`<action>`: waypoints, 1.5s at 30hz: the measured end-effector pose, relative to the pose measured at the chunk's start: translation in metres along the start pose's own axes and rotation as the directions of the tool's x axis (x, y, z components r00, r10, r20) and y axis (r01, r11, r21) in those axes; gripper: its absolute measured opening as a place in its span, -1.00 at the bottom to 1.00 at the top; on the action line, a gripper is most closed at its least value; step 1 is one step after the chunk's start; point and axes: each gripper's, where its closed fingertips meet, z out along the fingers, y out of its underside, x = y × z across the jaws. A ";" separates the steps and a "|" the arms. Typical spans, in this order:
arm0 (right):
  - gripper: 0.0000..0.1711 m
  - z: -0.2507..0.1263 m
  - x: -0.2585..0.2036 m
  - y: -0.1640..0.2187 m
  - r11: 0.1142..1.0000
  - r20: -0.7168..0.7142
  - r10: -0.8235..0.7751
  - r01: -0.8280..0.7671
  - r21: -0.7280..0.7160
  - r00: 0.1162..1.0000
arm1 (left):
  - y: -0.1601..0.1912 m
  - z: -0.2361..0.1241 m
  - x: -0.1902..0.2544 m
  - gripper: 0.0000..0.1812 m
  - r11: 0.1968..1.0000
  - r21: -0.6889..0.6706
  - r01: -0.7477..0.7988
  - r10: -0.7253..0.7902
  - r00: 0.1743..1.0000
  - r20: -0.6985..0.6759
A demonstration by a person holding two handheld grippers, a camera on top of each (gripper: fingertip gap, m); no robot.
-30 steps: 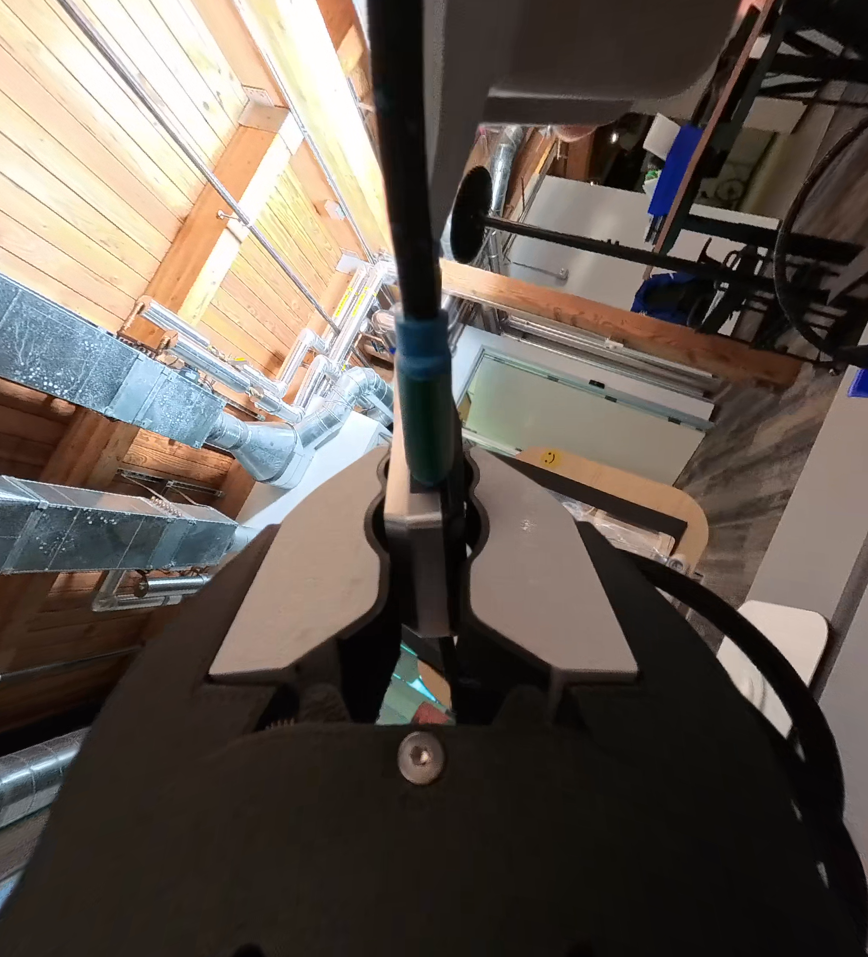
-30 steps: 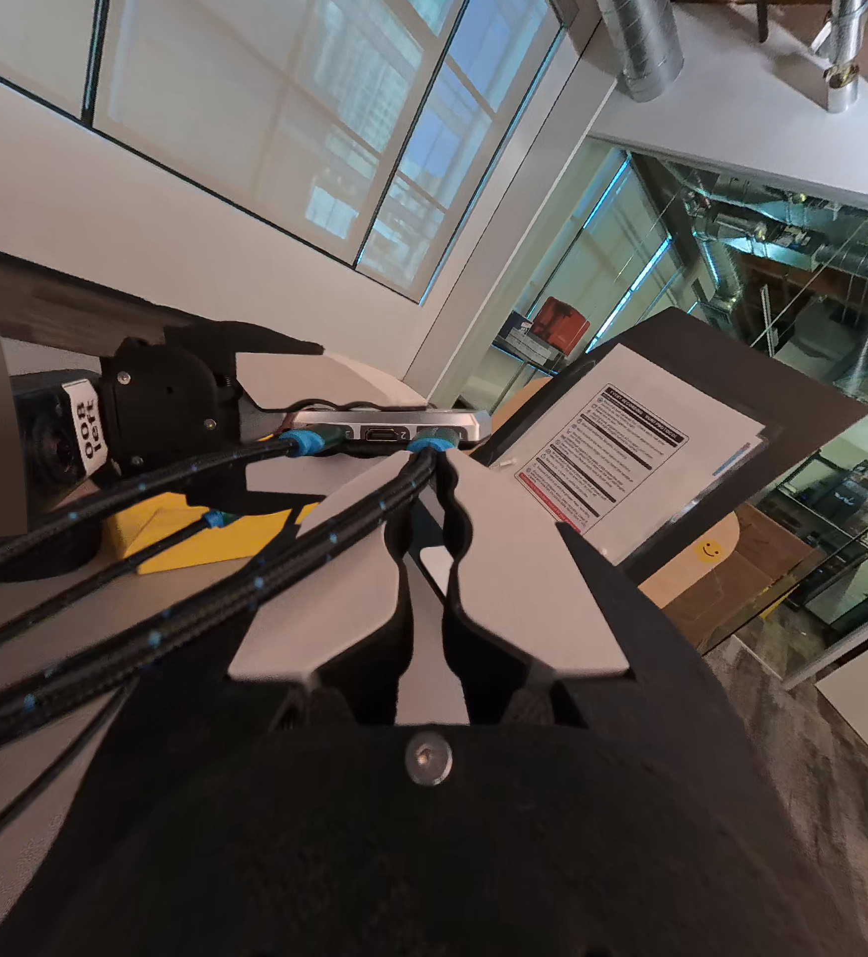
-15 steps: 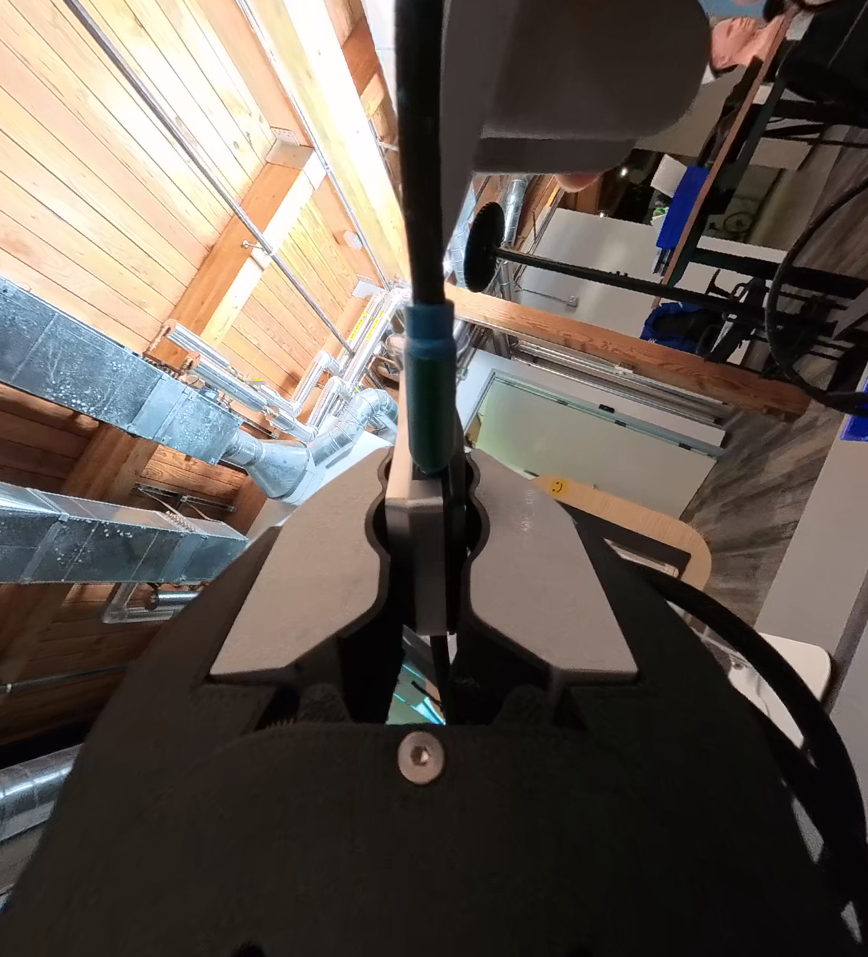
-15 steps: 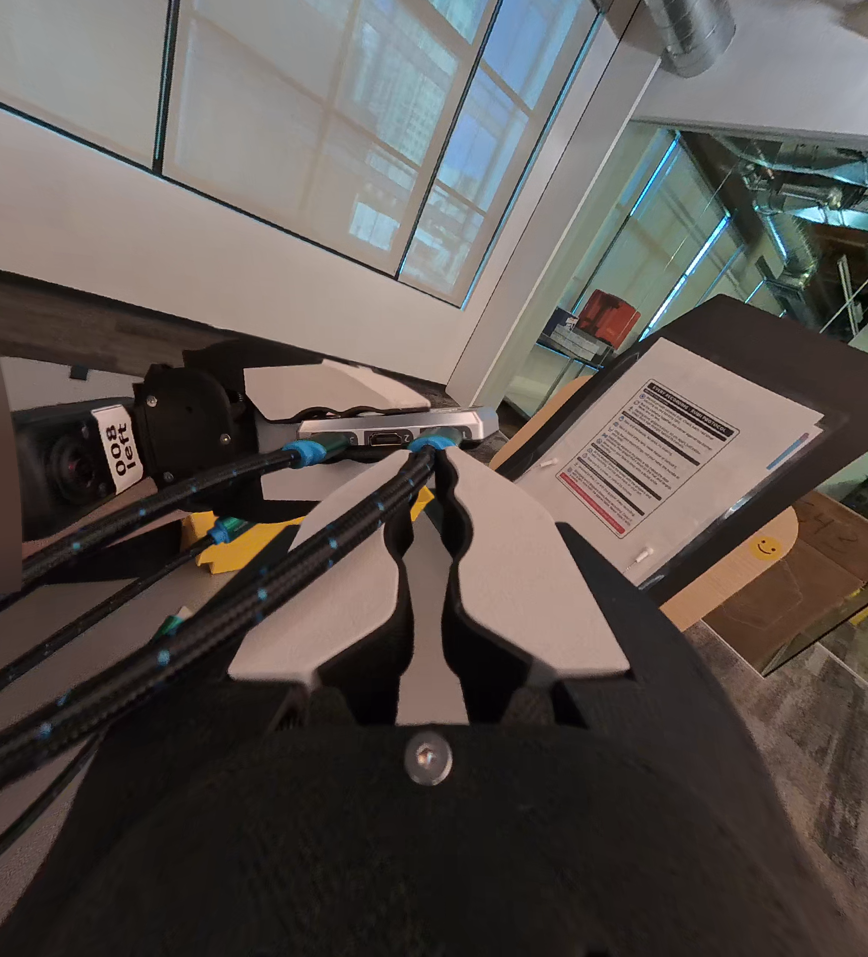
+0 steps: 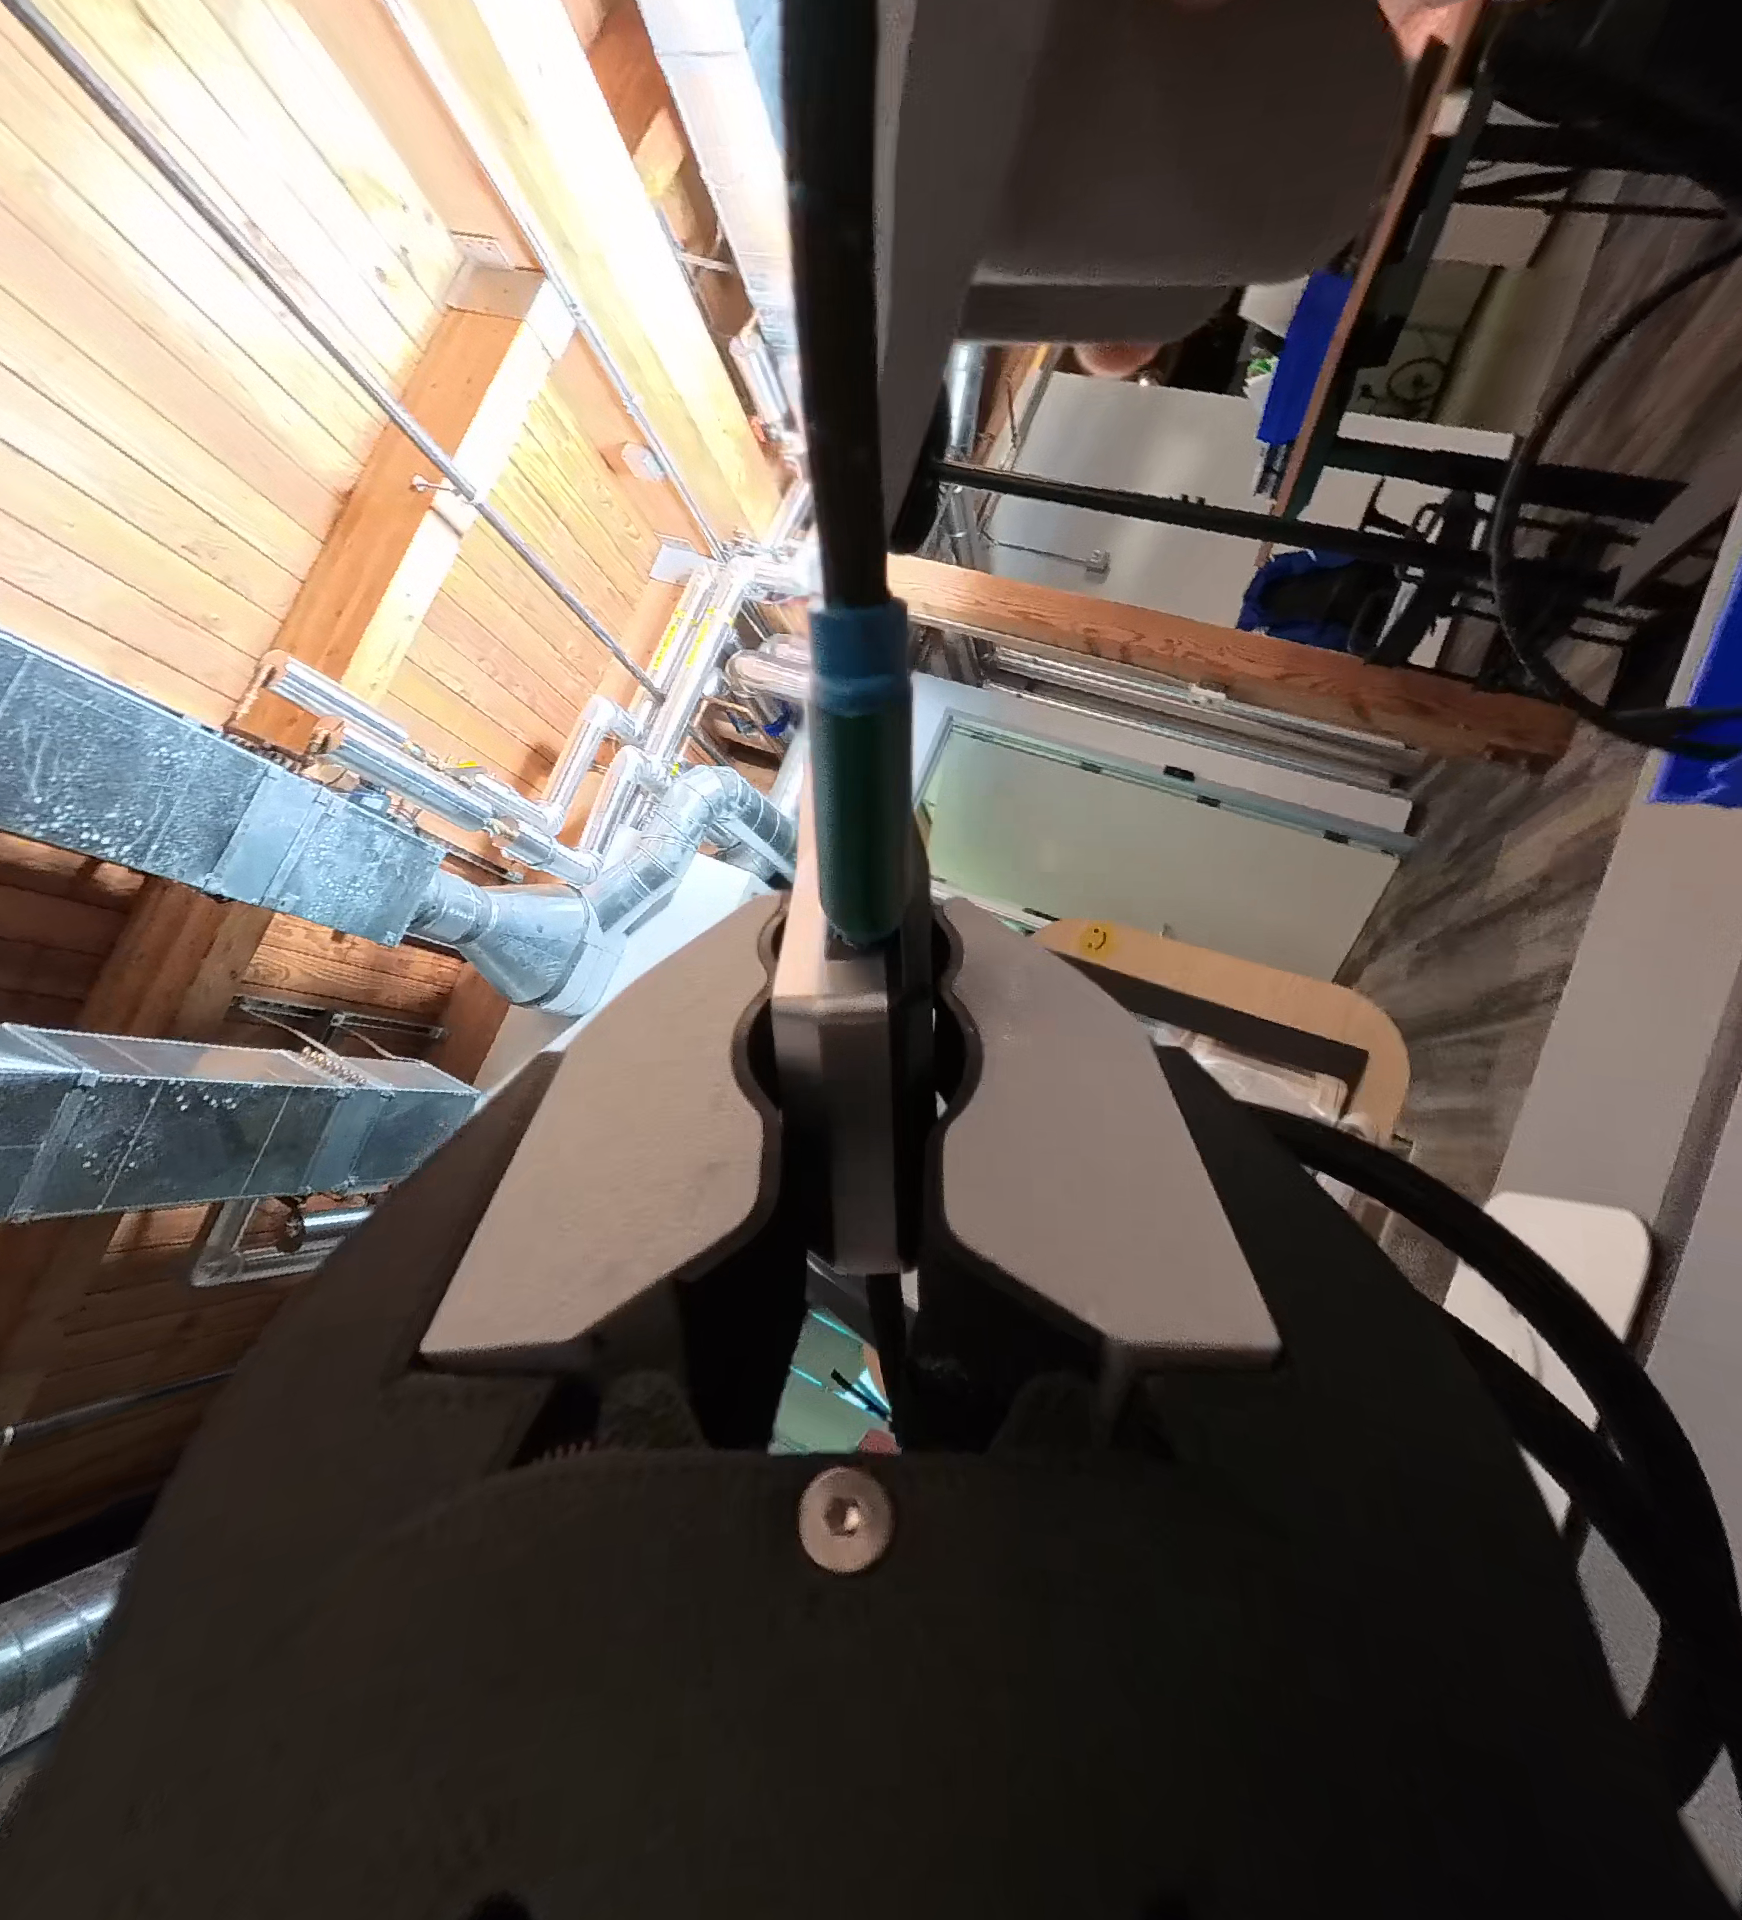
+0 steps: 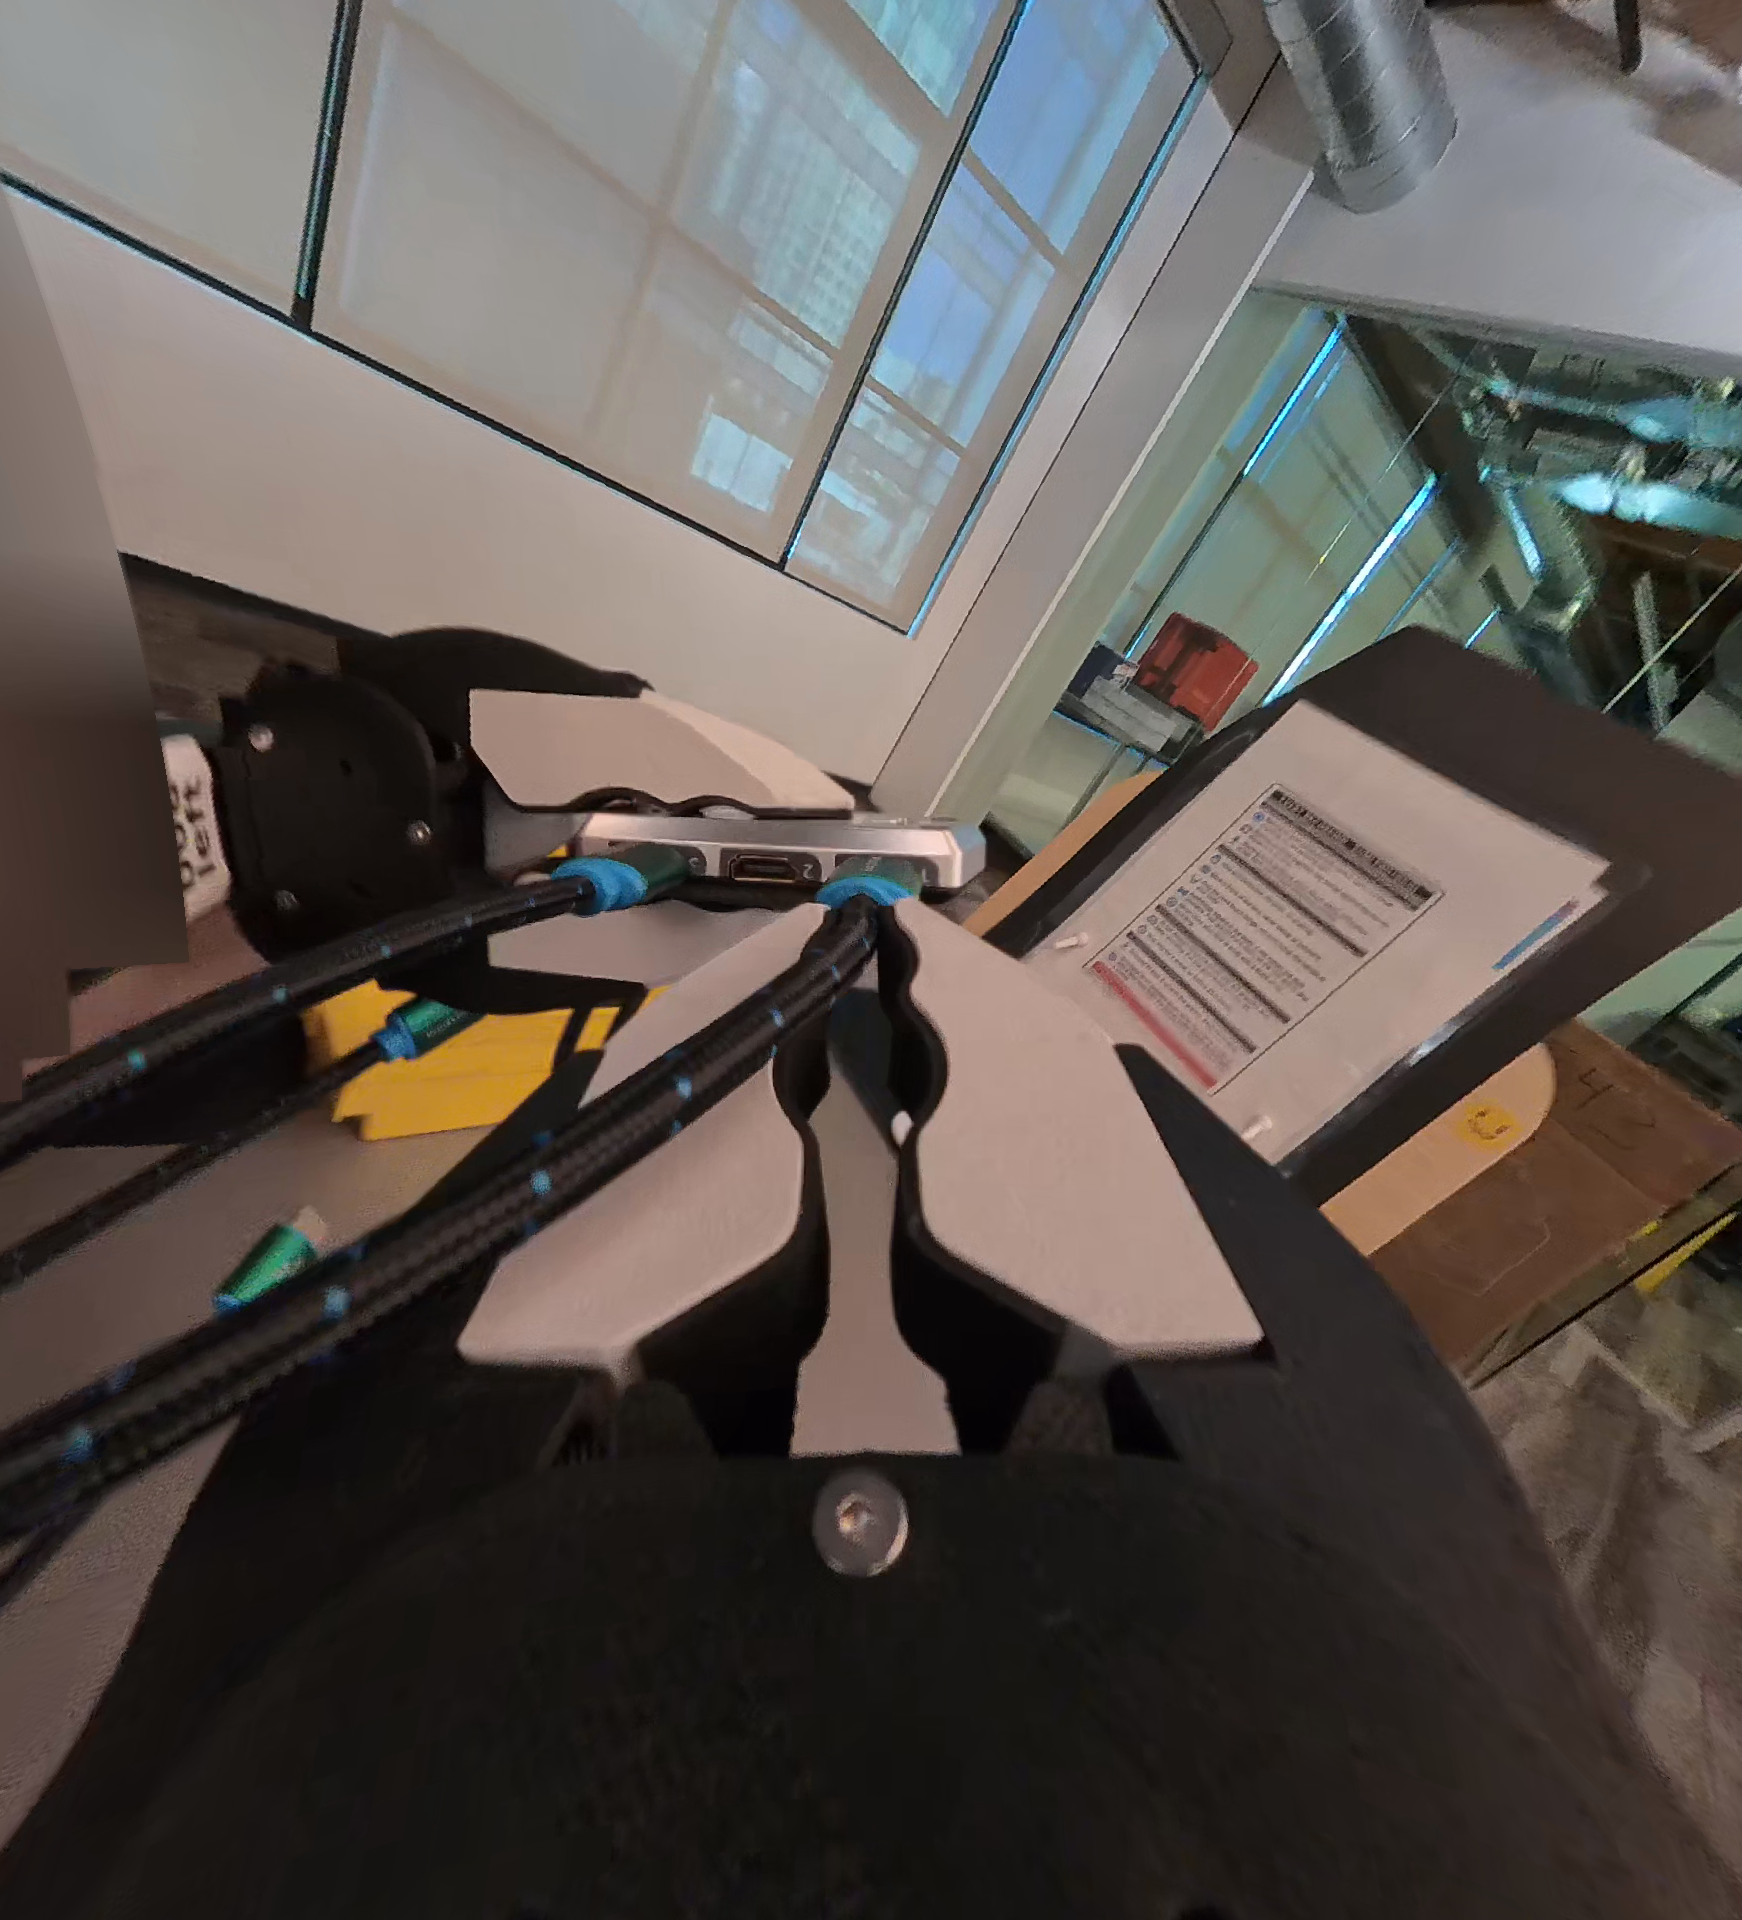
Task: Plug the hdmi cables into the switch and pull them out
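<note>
Silver-grey metal fills the left wrist view: the left hand-held gripper [image 5: 859,1039] is clamped on the HDMI switch [image 5: 831,1101], held edge-on, with a green-and-blue plug [image 5: 854,790] seated in its far end and a black braided cable running away. Wooden ceiling boards and steel ducts lie behind, so this camera tilts steeply upward.

In the right wrist view, the right hand-held gripper [image 6: 872,940] is narrow, its tips beside the right-hand plug [image 6: 872,883] in the switch [image 6: 794,854]; whether it actually pinches the cable I cannot tell. A second plug [image 6: 628,871] sits in the left port and the middle port is empty. To pull cleanly, I judge the grip should be on the plug body, drawn straight out while the other gripper braces the switch. A loose connector [image 6: 269,1262] and a yellow block [image 6: 451,1070] lie on the grey tabletop [image 6: 171,1309], windows beyond.
</note>
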 end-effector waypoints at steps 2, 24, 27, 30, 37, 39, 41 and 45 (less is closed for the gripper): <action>-0.88 0.003 -0.002 0.003 0.994 0.007 -0.109 0.108 0.019 0.994 | 0.005 0.001 0.001 -0.75 1.000 0.004 0.006 -0.006 0.999 -0.049; -0.72 0.024 -0.061 0.055 0.891 0.300 -0.442 0.452 0.037 0.846 | -0.036 -0.056 0.048 -0.75 0.689 0.085 0.720 -0.360 0.442 -0.822; -0.74 0.023 -0.058 0.065 0.911 0.352 -0.370 0.410 -0.046 0.860 | -0.019 -0.046 0.055 -0.49 0.721 -0.046 0.691 -0.447 0.413 -0.793; -0.74 0.026 -0.047 0.070 0.903 0.317 -0.376 0.421 -0.085 0.871 | -0.001 -0.040 0.061 -0.57 0.745 -0.129 0.655 -0.494 0.411 -0.766; -0.75 0.017 -0.013 0.071 0.816 0.165 -0.513 0.538 -0.211 0.843 | 0.046 -0.021 0.062 -0.67 0.721 -0.202 0.662 -0.608 0.467 -0.642; -0.75 0.009 -0.002 0.068 0.792 0.125 -0.545 0.558 -0.248 0.829 | 0.079 -0.010 0.059 -0.69 0.713 -0.272 0.646 -0.671 0.516 -0.533; -0.75 0.000 0.011 0.065 0.789 0.080 -0.549 0.547 -0.281 0.832 | 0.121 -0.001 0.048 -0.70 0.693 -0.354 0.628 -0.720 0.592 -0.361; -0.74 -0.029 0.051 0.062 0.789 -0.052 -0.551 0.499 -0.359 0.833 | 0.179 -0.004 0.020 -0.72 0.607 -0.429 0.669 -0.768 0.632 -0.104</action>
